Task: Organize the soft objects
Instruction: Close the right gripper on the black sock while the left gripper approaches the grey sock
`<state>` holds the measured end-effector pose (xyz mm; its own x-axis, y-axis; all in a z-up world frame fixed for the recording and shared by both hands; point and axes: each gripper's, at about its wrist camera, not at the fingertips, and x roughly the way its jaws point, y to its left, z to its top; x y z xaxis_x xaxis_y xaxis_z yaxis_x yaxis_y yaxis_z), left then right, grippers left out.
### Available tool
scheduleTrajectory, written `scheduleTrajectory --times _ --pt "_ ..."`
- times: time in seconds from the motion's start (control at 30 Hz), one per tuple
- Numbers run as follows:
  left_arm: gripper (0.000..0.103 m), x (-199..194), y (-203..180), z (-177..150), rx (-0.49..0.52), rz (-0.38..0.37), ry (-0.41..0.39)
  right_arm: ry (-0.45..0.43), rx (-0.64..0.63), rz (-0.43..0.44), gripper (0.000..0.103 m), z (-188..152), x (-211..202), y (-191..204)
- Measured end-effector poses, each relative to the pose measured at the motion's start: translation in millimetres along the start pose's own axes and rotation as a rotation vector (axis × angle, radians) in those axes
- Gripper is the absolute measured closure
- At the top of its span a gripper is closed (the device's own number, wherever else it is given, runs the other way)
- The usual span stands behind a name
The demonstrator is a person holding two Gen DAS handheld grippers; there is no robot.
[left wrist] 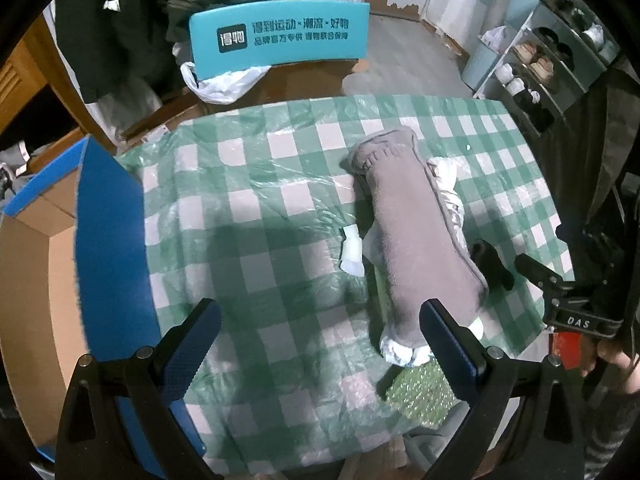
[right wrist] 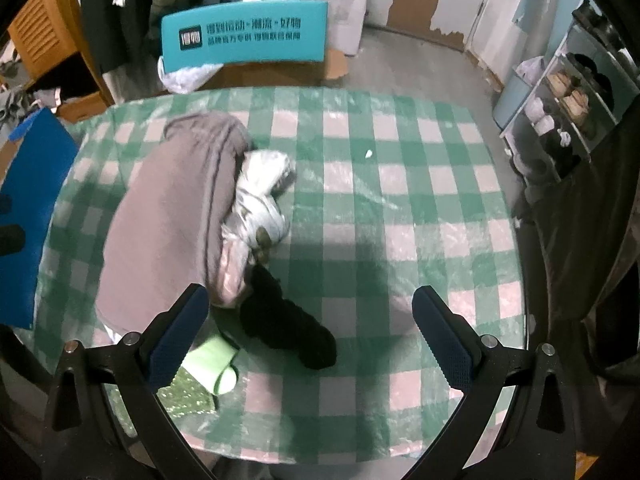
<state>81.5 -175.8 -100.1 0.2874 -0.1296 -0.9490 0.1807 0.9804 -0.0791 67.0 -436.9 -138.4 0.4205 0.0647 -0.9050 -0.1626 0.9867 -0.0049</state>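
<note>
Right now the long grey fleece garment [left wrist: 416, 232] lies stretched across the green-and-white checked plastic tablecloth [left wrist: 248, 208], and every place below is given from that garment. Its near end sits just beside the inner face of your left gripper [left wrist: 320, 344]'s right-hand finger; from the left wrist view you cannot tell whether the pad touches the cloth. That left gripper is spread wide and holds nothing. A crumpled pale silvery-white cloth [right wrist: 260, 196] pokes out from under the garment's far-side edge, touching it. A black fuzzy knitted piece [right wrist: 288, 328] lies against the garment's near corner, between the fingers of your right gripper [right wrist: 310, 340], which is also spread wide with nothing in it. A light green rolled soft piece [right wrist: 214, 364] rests at the garment's near end, just beside the right gripper's left-hand finger, lying on a glittery green patch [right wrist: 186, 398]. A small white folded scrap [left wrist: 352, 250] lies just beside the garment on its other side. Well apart from the garment on that same side stands a blue-edged cardboard box [left wrist: 48, 240], its flaps open. Beyond the garment's far end, past the table edge, stands a teal chair back with printed characters [left wrist: 280, 36].
</note>
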Motion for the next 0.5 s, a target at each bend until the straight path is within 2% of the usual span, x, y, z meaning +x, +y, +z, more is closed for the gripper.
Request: scheduleTrajectory --times 0.2,0.5 --pt "0.002 26 -12 1 0.017 0.011 0.036 0.039 0.000 0.039 0.002 -6 17 1" --pt "0.002 53 -15 4 -0.002 -0.015 0.082 0.090 -0.059 0.025 0.002 -12 44 11"
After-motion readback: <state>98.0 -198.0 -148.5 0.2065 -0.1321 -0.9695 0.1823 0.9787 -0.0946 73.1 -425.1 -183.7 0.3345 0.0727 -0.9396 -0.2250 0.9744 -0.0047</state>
